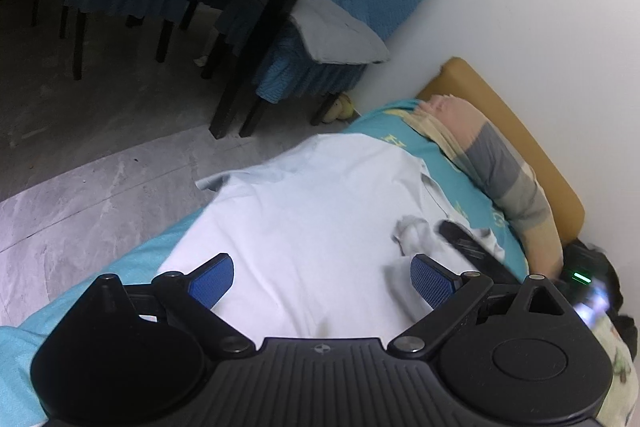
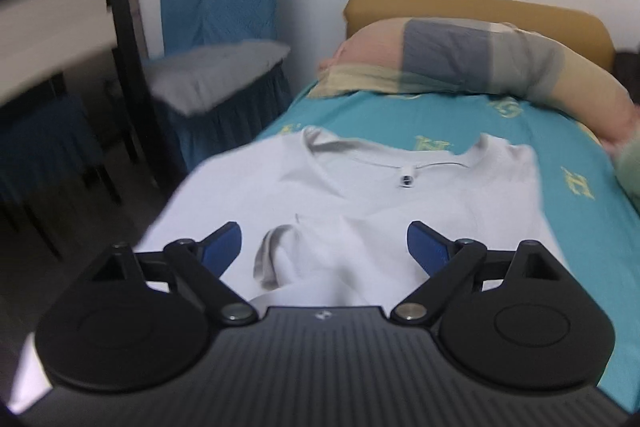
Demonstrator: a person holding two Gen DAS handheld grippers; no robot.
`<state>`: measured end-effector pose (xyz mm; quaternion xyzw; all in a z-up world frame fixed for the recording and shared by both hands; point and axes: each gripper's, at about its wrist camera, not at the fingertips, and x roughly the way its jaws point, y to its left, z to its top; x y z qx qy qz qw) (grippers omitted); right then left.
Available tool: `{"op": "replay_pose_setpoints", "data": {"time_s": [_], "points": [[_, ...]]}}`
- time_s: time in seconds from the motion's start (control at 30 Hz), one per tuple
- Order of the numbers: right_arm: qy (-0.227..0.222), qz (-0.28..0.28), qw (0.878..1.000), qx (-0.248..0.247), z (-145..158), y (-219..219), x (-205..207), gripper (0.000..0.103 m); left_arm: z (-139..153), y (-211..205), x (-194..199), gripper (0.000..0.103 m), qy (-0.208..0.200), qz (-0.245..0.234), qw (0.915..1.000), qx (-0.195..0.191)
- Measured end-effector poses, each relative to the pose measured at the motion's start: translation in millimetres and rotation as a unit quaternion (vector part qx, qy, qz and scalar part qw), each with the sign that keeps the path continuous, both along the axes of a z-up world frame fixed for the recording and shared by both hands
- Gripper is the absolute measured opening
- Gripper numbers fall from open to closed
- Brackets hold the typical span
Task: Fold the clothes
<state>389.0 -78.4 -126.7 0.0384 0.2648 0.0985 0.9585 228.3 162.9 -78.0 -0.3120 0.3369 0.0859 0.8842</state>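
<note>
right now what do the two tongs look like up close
Both match. The left tongs and right tongs each have a black ribbed body with a small round emblem at the centre, two round black discs at the sides, black linkage arms with silver pivot screws, and blue textured pads on the fingers. In the left view, the other unit shows a green light. No cables or sleeves show.
</note>
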Motion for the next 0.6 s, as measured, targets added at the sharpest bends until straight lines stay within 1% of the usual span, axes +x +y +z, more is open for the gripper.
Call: {"op": "replay_pose_setpoints", "data": {"time_s": [0.1,0.2,0.27,0.33,0.4,0.43,0.5,0.57,0.6], "points": [[-0.011,-0.016,0.999,0.026,22.2,-30.1,-46.6,0.091,-0.4,-14.4,-2.1,0.097,0.004,-0.038,0.9993,0.002],[-0.014,-0.040,0.998,0.052,43.0,-67.5,-111.9,0.091,-5.3,-32.3,-8.6,0.097,0.012,-0.080,0.9966,-0.013],[-0.013,-0.055,0.996,0.072,49.1,-95.4,-164.9,0.091,-12.1,-45.5,-16.0,0.097,0.025,-0.115,0.9928,-0.025],[-0.004,-0.073,0.994,0.084,48.4,-115.4,-208.1,0.091,-19.9,-61.0,-24.2,0.096,0.037,-0.155,0.9861,-0.046],[0.006,-0.092,0.991,0.095,47.7,-135.4,-251.2,0.091,-26.5,-78.4,-34.9,0.095,0.052,-0.188,0.9791,-0.056],[0.011,-0.102,0.990,0.100,47.3,-145.4,-272.8,0.091,-30.6,-87.5,-42.2,0.095,0.064,-0.205,0.9745,-0.065],[0.021,-0.120,0.986,0.111,46.6,-165.4,-315.8,0.091,-38.7,-105.6,-56.8,0.091,0.088,-0.238,0.9638,-0.082],[0.020,-0.138,0.982,0.129,45.9,-179.3,-332.8,0.091,-47.5,-122.0,-73.5,0.088,0.105,-0.267,0.9518,-0.107],[0.017,-0.140,0.980,0.138,46.3,-184.1,-334.2,0.091,-50.7,-129.0,-80.6,0.086,0.114,-0.277,0.9469,-0.116]]}}
